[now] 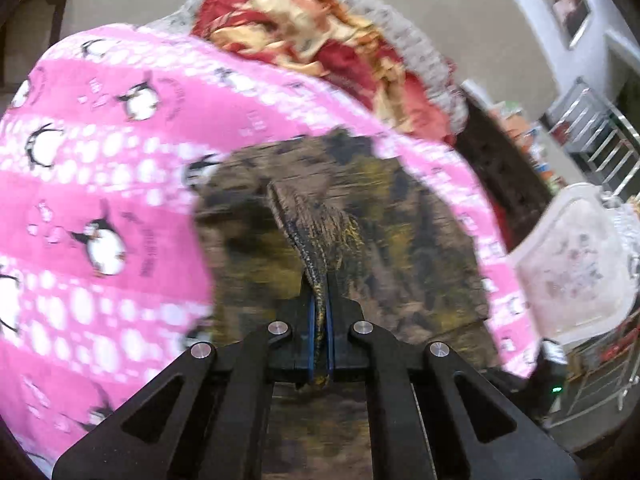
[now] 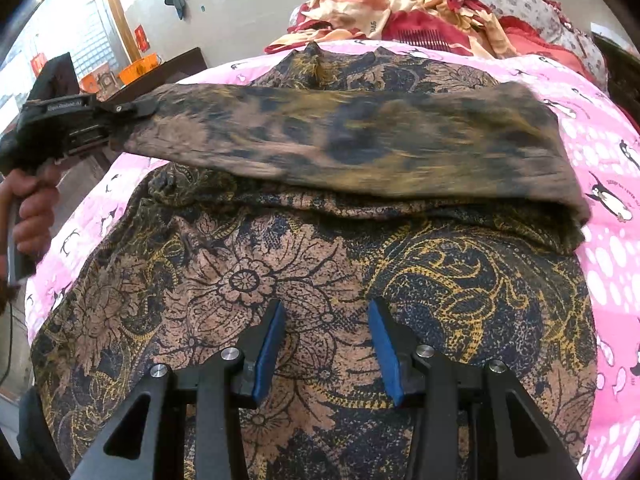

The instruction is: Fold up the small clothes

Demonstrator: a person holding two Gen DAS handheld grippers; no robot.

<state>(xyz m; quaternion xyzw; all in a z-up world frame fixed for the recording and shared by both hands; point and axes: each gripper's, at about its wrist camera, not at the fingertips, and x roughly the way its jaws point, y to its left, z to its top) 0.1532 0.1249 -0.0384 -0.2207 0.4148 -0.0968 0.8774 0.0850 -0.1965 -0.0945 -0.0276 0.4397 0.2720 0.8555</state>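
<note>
My left gripper (image 1: pixel 319 300) is pinched tight on a fold of the cloth (image 2: pixel 248 280), a brown, black and yellow piece with big flower shapes. The fold sits between the blue pads (image 1: pixel 311 332) and sticks out past their tips. In the right view I see that same gripper (image 2: pixel 132 110) off to the left, held by a hand (image 2: pixel 32 208), with one edge of the cloth lifted up. The lifted part is blurry and hangs over the rest of the cloth like a wide band. The rest lies flat on a pink blanket (image 2: pixel 608 264) with penguins on it. My right gripper (image 2: pixel 326 312) is just above the flat part, near the big flower, with its blue pads (image 2: pixel 272 344) apart and nothing between them. Behind the blanket is a heap of red and cream bedding (image 2: pixel 404 8). One cream bit has small dark letters on it, but I cannot read them well. The black body of the left gripper has a small white label too, too tiny to read.
</note>
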